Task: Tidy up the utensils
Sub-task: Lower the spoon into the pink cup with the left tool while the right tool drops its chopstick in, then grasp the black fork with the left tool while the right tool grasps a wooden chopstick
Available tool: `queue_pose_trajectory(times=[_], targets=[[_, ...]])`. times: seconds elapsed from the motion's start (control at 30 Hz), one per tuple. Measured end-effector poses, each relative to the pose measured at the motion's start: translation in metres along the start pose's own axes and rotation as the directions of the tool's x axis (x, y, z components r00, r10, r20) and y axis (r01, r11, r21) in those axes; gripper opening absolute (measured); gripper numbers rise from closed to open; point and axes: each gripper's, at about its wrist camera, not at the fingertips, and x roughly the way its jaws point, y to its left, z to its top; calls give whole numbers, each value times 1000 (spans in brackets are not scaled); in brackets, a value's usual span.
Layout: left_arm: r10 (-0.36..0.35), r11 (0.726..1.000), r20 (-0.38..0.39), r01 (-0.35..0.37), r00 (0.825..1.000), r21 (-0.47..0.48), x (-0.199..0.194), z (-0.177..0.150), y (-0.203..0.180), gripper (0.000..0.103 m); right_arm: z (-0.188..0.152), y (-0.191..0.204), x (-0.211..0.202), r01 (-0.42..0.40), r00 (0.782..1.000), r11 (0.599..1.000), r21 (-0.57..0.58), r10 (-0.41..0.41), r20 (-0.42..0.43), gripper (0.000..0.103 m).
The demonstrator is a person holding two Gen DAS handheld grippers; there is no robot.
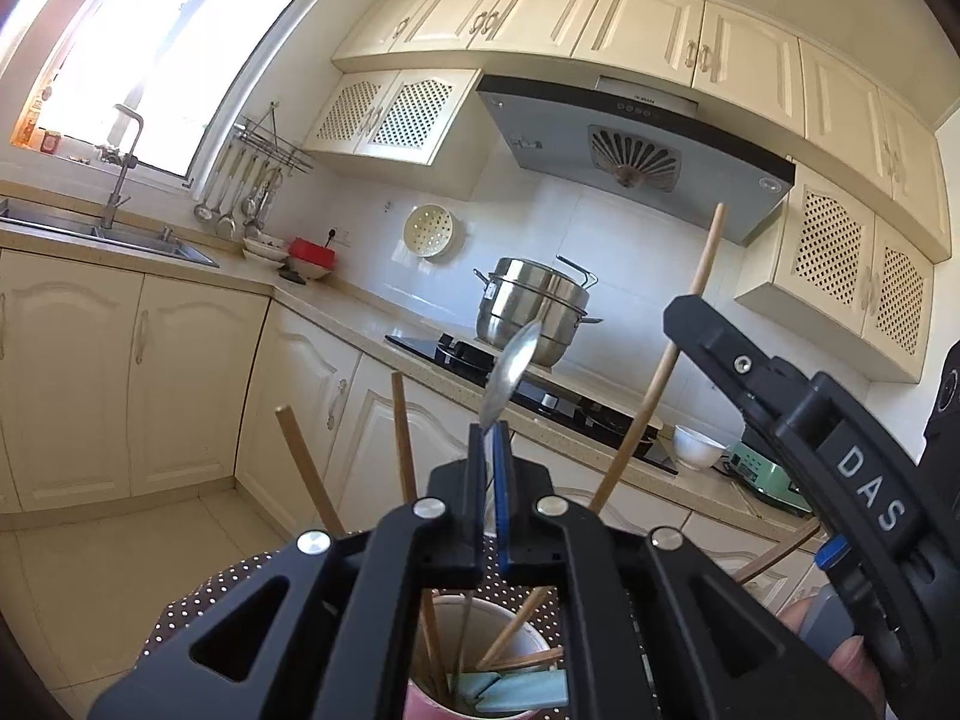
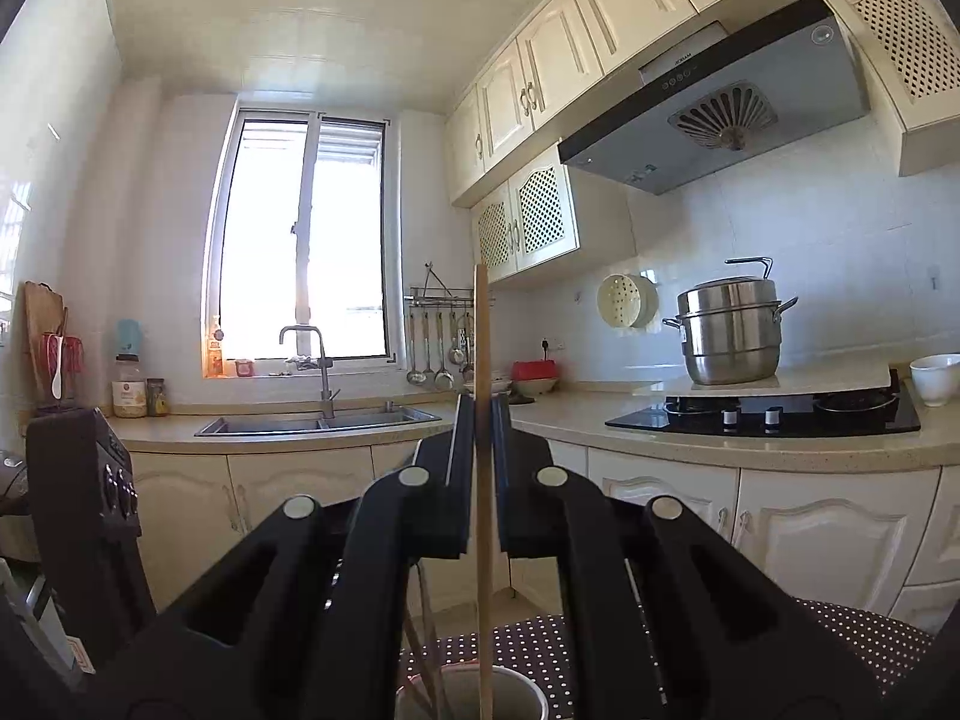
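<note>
My left gripper (image 1: 495,438) is shut on the handle of a metal spoon (image 1: 513,372), which stands upright with its bowl on top. Right below it is a pink cup (image 1: 420,699) holding several wooden chopsticks (image 1: 403,438) and some teal pieces (image 1: 522,690). My right gripper (image 2: 482,414) is shut on a single wooden chopstick (image 2: 481,330), held vertical, whose lower end reaches down into the cup (image 2: 522,690). In the left wrist view the right gripper (image 1: 696,318) comes in from the right with that chopstick (image 1: 702,276) slanting across.
The cup stands on a brown white-dotted tablecloth (image 2: 840,630). Beyond lie cream cabinets, a sink (image 2: 318,420) under the window, a black hob (image 2: 762,417) with a steel steamer pot (image 2: 729,336), and a white bowl (image 2: 936,378). Ladles hang on a wall rack (image 2: 432,354).
</note>
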Motion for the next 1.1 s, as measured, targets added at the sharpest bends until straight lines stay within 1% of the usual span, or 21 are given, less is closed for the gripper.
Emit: queue_pose_trajectory(times=[0.1, 0.17, 0.23, 0.53, 0.7, 0.87, 1.0, 1.07, 1.1], targets=[[17, 1000, 7, -17, 1000, 10, -4, -1, -1, 5, 1, -3, 0, 0, 1000, 1000, 11, 0, -10, 7], [15, 1000, 4, -15, 1000, 1, -7, 0, -2, 9, 2, -3, -1, -1, 1000, 1000, 13, 1, -14, 7], [23, 1000, 7, -23, 1000, 1, -10, 1, -3, 23, 3, -4, -2, -1, 1000, 1000, 15, 2, -22, 7], [29, 1000, 16, -29, 999, 6, -32, 10, -13, 30, 11, -8, -12, 7, 999, 999, 38, -5, -49, 7], [34, 999, 22, -35, 999, 23, -50, 18, -23, 31, 17, -5, -25, 16, 998, 1000, 26, -14, -60, 7], [44, 998, 25, -46, 999, 47, -73, 23, -34, 35, 21, -2, -45, 29, 997, 999, 19, -27, -78, 7], [46, 997, -3, -45, 999, 64, -89, 21, -43, 39, 24, -1, -63, 42, 994, 999, 17, -40, -97, 7], [54, 996, -36, -51, 998, 75, -94, 17, -48, 40, 23, -1, -74, 47, 993, 999, 14, -45, -112, 7], [61, 995, -67, -55, 996, 82, -96, 15, -50, 41, 22, 0, -78, 50, 992, 999, 8, -49, -118, 7]])
